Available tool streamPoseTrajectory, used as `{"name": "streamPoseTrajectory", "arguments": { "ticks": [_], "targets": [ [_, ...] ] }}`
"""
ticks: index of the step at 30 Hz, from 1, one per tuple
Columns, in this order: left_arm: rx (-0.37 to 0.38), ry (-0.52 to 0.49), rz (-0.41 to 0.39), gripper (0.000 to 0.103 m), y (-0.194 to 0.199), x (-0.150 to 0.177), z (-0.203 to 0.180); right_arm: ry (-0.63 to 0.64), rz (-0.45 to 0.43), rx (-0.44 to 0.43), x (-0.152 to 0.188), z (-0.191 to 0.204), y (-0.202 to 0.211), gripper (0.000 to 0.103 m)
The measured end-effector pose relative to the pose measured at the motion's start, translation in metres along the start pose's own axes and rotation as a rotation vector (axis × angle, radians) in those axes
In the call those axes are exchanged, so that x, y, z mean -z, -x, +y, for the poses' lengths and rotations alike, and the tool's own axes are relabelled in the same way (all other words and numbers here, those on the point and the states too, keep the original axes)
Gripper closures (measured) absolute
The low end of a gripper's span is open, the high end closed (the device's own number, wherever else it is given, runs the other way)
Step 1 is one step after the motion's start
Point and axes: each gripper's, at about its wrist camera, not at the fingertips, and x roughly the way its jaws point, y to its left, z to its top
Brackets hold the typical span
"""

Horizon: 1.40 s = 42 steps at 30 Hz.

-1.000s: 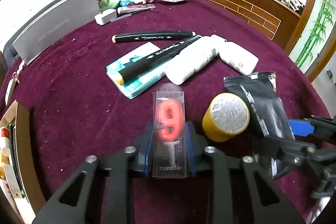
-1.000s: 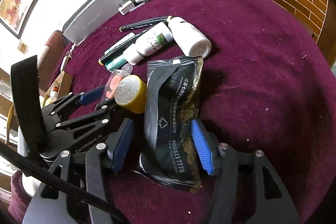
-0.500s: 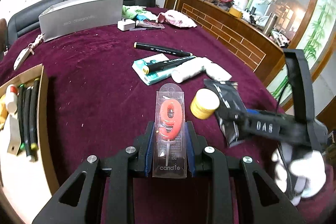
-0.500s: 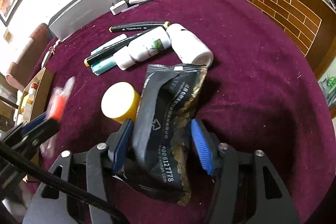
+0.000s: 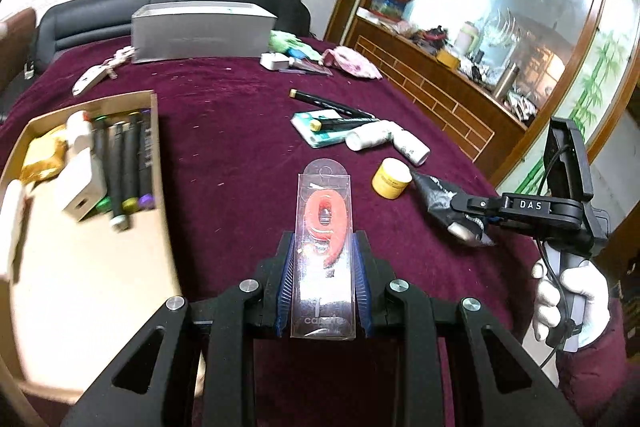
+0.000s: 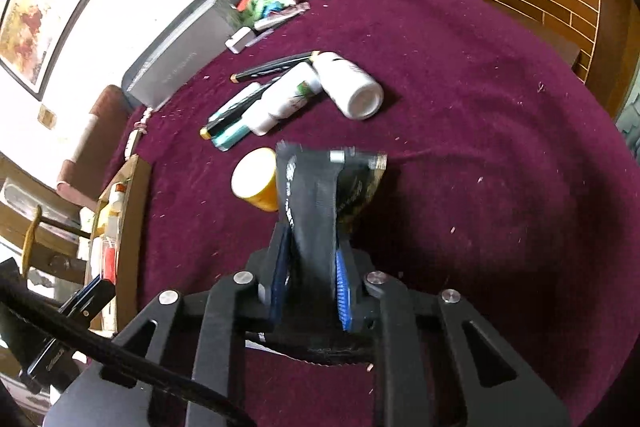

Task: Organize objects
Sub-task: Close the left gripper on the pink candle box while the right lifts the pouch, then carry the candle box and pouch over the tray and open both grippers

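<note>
Since a second ago, the left tongs point(image 5: 324, 281) have swung toward the cardboard tray point(image 5: 154, 147), still clenched on the number-nine candle pack point(image 5: 325, 247). Right tongs point(image 6: 310, 281) have squeezed shut on the black pouch point(image 6: 316, 195), lifting it beside the yellow jar point(image 6: 256, 183) on the table point(image 6: 480, 147).

maroon cloth point(image 5: 240, 131), yellow jar point(image 5: 391, 178)
</note>
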Motion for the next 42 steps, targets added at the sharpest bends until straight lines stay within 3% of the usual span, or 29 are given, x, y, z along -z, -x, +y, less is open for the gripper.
{"name": "streamPoseTrajectory", "arguments": {
  "ticks": [6,9,11,13,15,20,21,22,23,27,33,42],
  "targets": [
    [-0.005,0.061,-0.061,0.08,0.035,0.015,0.021,0.047,0.011,-0.035,0.012,0.024,0.003,0.091],
    [-0.012,0.072,-0.092,0.08,0.049,0.019,0.027,0.08,0.047,-0.006,0.019,0.033,-0.003,0.09],
    [-0.007,0.081,-0.102,0.08,0.055,0.023,0.031,0.08,0.037,0.038,0.024,0.035,-0.006,0.082],
    [-0.001,0.09,-0.105,0.08,0.057,0.025,0.034,0.096,0.028,0.087,0.028,0.039,-0.008,0.056],
    [0.002,0.095,-0.106,0.08,0.057,0.027,0.036,0.11,0.028,0.105,0.031,0.044,-0.011,0.046],
    [0.011,0.117,-0.114,0.08,0.059,0.031,0.043,0.203,0.06,0.187,0.043,0.062,-0.033,0.046],
    [0.008,0.122,-0.117,0.08,0.061,0.032,0.045,0.204,0.078,0.2,0.046,0.061,-0.039,0.05],
    [0.004,0.127,-0.12,0.08,0.062,0.033,0.048,0.204,0.079,0.207,0.048,0.061,-0.041,0.069],
    [0.001,0.134,-0.123,0.08,0.064,0.034,0.052,0.209,0.067,0.204,0.05,0.061,-0.04,0.069],
    [-0.011,0.167,-0.136,0.08,0.072,0.037,0.068,0.187,0.036,0.136,0.046,0.058,-0.027,0.081],
    [-0.052,0.223,-0.156,0.08,0.083,0.039,0.096,0.124,0.049,-0.069,0.037,0.069,-0.013,0.086],
    [-0.164,0.277,-0.13,0.08,0.085,0.026,0.14,0.196,0.149,-0.298,0.029,0.165,-0.034,0.087]
  ]
}}
